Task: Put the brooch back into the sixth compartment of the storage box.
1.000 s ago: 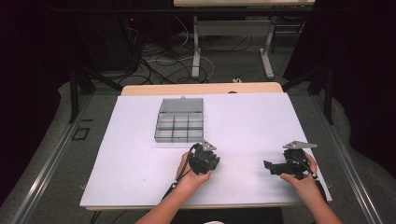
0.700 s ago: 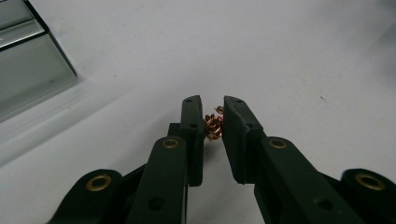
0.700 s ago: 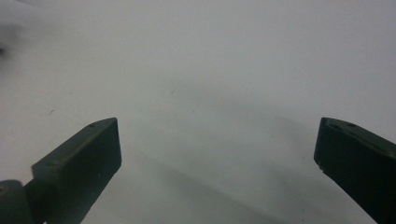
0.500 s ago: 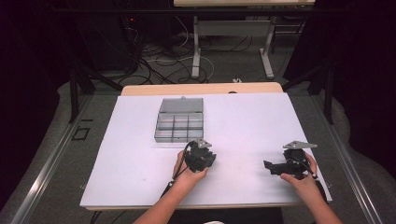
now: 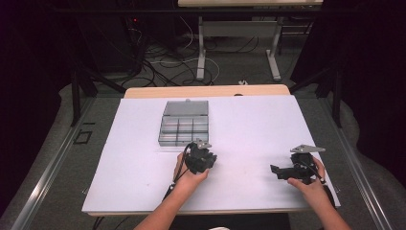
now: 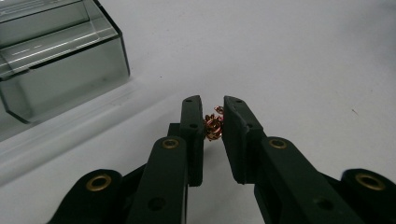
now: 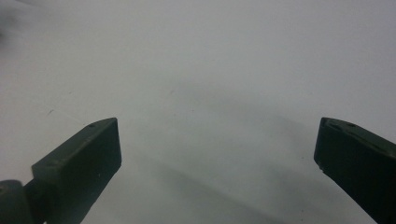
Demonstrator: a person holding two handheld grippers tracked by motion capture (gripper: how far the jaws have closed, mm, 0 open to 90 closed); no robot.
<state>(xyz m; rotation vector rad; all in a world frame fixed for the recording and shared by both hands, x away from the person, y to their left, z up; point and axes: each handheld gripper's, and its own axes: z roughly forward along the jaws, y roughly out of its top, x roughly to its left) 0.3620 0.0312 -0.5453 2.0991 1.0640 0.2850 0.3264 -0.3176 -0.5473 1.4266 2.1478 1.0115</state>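
My left gripper (image 5: pixel 200 160) sits near the table's middle, just in front of a clear grey compartment box (image 5: pixel 184 127). In the left gripper view its jaws (image 6: pixel 212 105) are pinched on a small copper-coloured metal part (image 6: pixel 213 125), low over the white table top. A corner of the box (image 6: pixel 60 70) shows at the upper left of that view. My right gripper (image 5: pixel 277 171) rests at the front right, pointing left. Its jaws (image 7: pixel 217 135) stand wide open over bare white surface with nothing between them.
The box's lid (image 5: pixel 186 108) lies open toward the far side. The white table top (image 5: pixel 253 124) spreads out right of the box. A wooden strip (image 5: pixel 206 91) edges the far side, with cables and table legs on the floor beyond.
My left gripper has shifted slightly to the left, staying in front of the box. The right gripper has not moved.
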